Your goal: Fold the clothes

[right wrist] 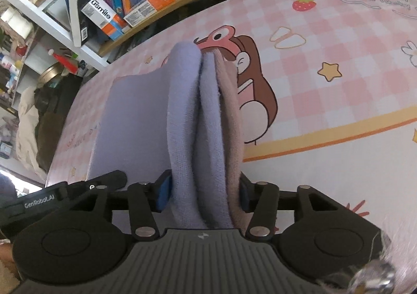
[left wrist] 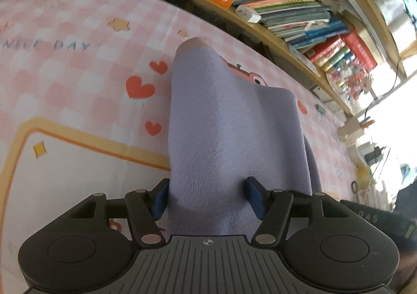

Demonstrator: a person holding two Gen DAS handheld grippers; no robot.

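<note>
A lavender knitted garment with a pinkish layer fills the space between the blue pads of my left gripper and runs forward over the fingers, hiding their tips. In the right wrist view the same garment shows as several bunched folds, lavender on the left and dusty pink on the right, squeezed between the pads of my right gripper. A flat lavender panel spreads left toward the black body of the left gripper. Both grippers point down at the table.
A pink checked table cover with hearts, stars and a cartoon figure lies under the garment. A wooden shelf edge with stacked books and boxes runs along the far side. Clutter and cables sit past the table's end.
</note>
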